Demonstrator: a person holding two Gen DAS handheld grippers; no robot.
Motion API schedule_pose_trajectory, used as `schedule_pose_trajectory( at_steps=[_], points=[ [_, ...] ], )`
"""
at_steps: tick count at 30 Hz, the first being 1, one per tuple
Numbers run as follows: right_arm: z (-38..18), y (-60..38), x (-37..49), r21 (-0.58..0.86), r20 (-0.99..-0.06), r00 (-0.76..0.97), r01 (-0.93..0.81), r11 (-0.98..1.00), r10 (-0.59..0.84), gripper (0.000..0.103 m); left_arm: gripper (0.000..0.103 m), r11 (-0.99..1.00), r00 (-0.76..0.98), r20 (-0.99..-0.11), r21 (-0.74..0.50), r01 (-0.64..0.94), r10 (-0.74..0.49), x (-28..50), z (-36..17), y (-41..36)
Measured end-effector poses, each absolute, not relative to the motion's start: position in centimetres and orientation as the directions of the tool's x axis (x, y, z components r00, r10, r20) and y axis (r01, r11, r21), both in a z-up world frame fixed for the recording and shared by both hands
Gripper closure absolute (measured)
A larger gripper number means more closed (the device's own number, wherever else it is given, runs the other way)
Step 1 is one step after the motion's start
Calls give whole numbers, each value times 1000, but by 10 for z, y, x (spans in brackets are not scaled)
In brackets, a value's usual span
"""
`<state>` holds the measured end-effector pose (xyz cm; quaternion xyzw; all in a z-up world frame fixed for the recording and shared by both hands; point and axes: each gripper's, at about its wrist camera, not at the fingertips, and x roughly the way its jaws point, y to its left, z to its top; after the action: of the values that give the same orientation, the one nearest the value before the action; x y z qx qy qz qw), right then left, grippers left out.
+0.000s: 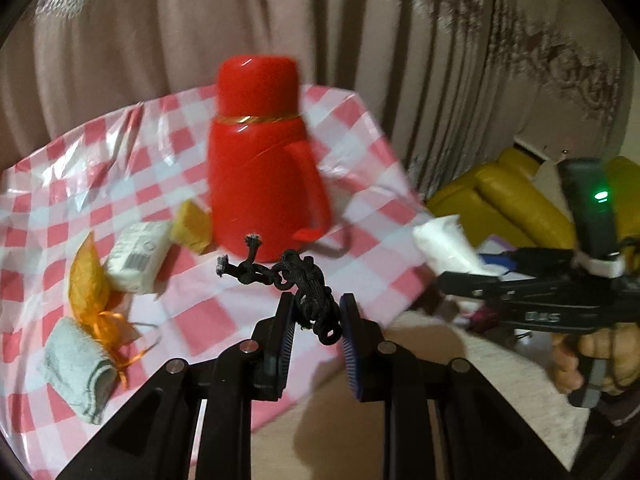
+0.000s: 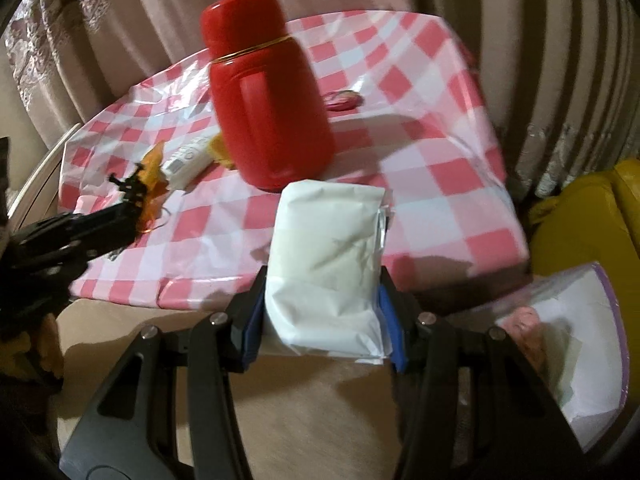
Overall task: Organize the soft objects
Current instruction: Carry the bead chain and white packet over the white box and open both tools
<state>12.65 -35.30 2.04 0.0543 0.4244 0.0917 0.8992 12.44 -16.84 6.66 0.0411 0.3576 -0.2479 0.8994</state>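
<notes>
Both tongs are clamped on something soft. In the left wrist view, the left gripper (image 1: 316,312) has its two pads pressed on a bundle of black cord (image 1: 308,288), and the frayed ends of the cord stick out forward and to the left, above the table edge. In the right wrist view, the right gripper (image 2: 324,320) holds a white soft packet (image 2: 328,256) between its blue pads; the packet stands up out of the jaws and hides part of the table behind it. Both held things are lifted off the surface, near the front edge of the table.

On the table lies a pink and white checked tablecloth (image 1: 80,152). A red thermos jug (image 1: 264,160) stands upright near the middle of it. Left of the jug, several soft things rest on the cloth: a yellow sponge (image 1: 192,228) just beside the jug's base, a white wrapped block with a barcode (image 1: 138,256) next to it, an orange mesh pouch tied with a ribbon (image 1: 92,292), and a rolled grey towel (image 1: 78,368) touching the pouch at the front. A small pink item lies on the cloth to the right behind the jug, too blurred to name.

A person's hand (image 1: 592,360) grips the handle of the right gripper at the right side. Beyond it there is a yellow seat (image 1: 512,204), and a beige curtain (image 1: 160,40) hangs behind the table.
</notes>
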Motion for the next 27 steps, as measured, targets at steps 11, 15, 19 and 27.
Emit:
schedule_pose_trajectory(
  at_steps=[11,15,19,27],
  points=[
    [21,-437,86,133,-761,642,15,991,93,49,79,759,517,-608,-237,606,-602,88,83,-246],
    [24,-468,72,118,-762,646,71,990,45,49,79,720,468,-609,-263,643,-640,80,80,-277],
    [29,-498,62,99,-760,650,131,986,-10,49,79,686,427,-612,-277,672,-665,75,78,-301],
    [37,-539,49,85,-750,656,226,970,-87,48,79,619,357,-599,-309,722,-717,64,78,-336]
  ],
)
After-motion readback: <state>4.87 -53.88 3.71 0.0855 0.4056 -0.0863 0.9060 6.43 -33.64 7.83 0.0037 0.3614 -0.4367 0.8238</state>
